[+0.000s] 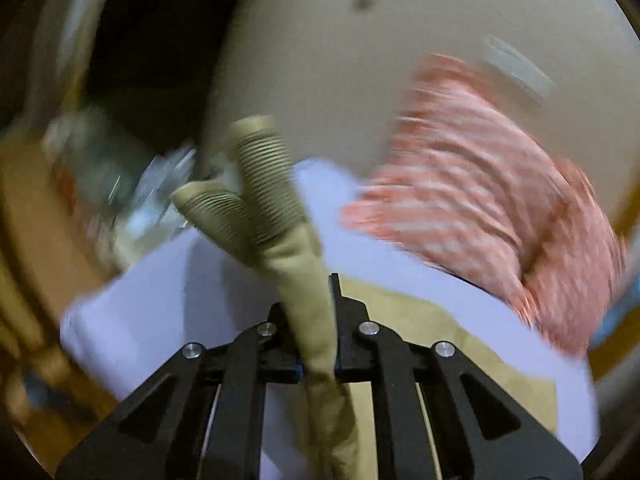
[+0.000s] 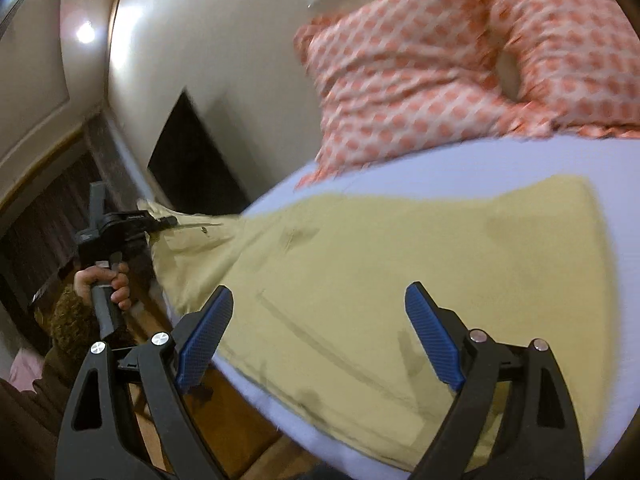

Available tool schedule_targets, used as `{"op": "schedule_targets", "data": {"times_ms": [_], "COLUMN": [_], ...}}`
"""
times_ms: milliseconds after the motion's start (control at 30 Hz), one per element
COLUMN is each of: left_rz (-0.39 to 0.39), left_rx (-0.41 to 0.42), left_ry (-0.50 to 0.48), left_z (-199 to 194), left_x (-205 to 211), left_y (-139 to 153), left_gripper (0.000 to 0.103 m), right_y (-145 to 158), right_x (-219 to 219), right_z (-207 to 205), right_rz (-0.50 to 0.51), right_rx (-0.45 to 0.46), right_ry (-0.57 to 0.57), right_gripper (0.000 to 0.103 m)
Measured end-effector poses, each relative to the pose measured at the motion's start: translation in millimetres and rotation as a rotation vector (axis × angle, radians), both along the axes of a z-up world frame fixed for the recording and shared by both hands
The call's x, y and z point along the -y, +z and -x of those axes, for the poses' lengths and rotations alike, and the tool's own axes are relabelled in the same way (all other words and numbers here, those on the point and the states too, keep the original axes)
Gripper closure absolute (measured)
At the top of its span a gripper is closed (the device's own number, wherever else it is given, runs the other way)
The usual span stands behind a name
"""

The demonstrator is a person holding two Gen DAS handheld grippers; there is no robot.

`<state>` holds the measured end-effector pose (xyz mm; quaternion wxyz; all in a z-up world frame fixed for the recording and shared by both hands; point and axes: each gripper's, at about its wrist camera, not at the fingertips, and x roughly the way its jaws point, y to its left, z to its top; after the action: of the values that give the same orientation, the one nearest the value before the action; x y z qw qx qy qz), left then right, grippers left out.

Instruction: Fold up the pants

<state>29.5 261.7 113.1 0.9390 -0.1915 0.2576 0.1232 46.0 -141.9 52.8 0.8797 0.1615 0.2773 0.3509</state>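
Khaki pants (image 2: 400, 264) lie spread on a white bed (image 2: 560, 160). My left gripper (image 1: 314, 320) is shut on the pants' ribbed waistband end (image 1: 260, 184), which sticks up between its jaws. In the right wrist view the left gripper (image 2: 160, 222) holds that end lifted off the bed's left edge. My right gripper (image 2: 320, 320) is open and empty, its blue fingers (image 2: 204, 336) hovering over the near part of the pants.
An orange-and-white patterned pillow (image 2: 460, 64) lies at the bed's far side, also in the left wrist view (image 1: 480, 200). A beige wall (image 2: 220, 60) and a dark opening (image 2: 196, 152) are behind. Wooden floor (image 2: 224, 420) lies below the bed's edge.
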Motion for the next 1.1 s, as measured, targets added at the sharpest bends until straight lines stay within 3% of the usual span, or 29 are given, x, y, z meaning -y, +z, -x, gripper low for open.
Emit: {"op": "schedule_targets", "data": {"times_ms": [67,167,233,333,433,533,600,667,733,800,833,900,967,1033,1100], "left_rz": [-0.159,-0.336,-0.416,-0.538,-0.634,-0.761,-0.731,-0.652,-0.540,-0.439,-0.377,-0.278,-0.145,-0.049,0.019], "left_rx": [0.022,0.070,0.067,-0.004,-0.097,-0.060,-0.050,-0.020,0.026,0.030,0.014,-0.053,-0.179,-0.251,-0.307], "left_ry": [-0.159,-0.458,-0.632,-0.867,-0.984,-0.944,-0.962,-0.990,-0.981,-0.912,-0.812,-0.659,-0.523,-0.499,-0.531], "left_z": [-18.3,-22.2,-15.2,0.1,12.3,28.3,37.5,52.1,57.0,46.7,31.2,-2.3,-45.3,-72.3,-93.4], "left_x": [72.7,191.1,255.8,336.5,373.0,376.7,368.4,350.3,323.5,292.0,263.4,216.9,165.7,139.4,132.7], "left_y": [26.8,33.3,14.3,-42.9,-97.0,-112.6,-103.7,-83.6,-60.9,-45.4,-39.5,-41.1,-56.4,-70.1,-79.5], "left_gripper": [0.094,0.094,0.093,0.093,0.091,0.081,0.073,0.047,0.037,0.030,0.023,0.021,0.023,0.023,0.023], "right_y": [8.5,16.1,18.0,13.9,4.3,-4.0,-11.1,-20.5,-30.7,-37.1,-40.4,-42.3,-43.2,-43.5,-48.3], "right_x": [32.7,80.2,111.8,155.2,177.4,173.6,162.4,144.8,130.3,121.8,117.7,110.4,103.6,101.8,107.9], "right_z": [2.8,7.5,10.4,13.4,7.8,-7.9,-21.4,-38.7,-52.3,-61.6,-65.5,-67.5,-68.1,-69.1,-71.2], "right_rz": [-0.035,-0.072,-0.098,-0.160,-0.190,-0.164,-0.118,-0.041,0.020,0.051,0.062,0.065,0.052,0.067,0.006], "right_rx": [0.025,0.043,0.038,-0.001,-0.081,-0.155,-0.205,-0.262,-0.312,-0.342,-0.350,-0.346,-0.352,-0.342,-0.363], "right_ry": [-0.095,-0.233,-0.318,-0.417,-0.421,-0.362,-0.321,-0.265,-0.237,-0.223,-0.216,-0.193,-0.158,-0.158,-0.150], "right_gripper": [0.012,0.011,0.011,0.011,0.011,0.012,0.022,0.035,0.039,0.047,0.050,0.056,0.057,0.059,0.059]}}
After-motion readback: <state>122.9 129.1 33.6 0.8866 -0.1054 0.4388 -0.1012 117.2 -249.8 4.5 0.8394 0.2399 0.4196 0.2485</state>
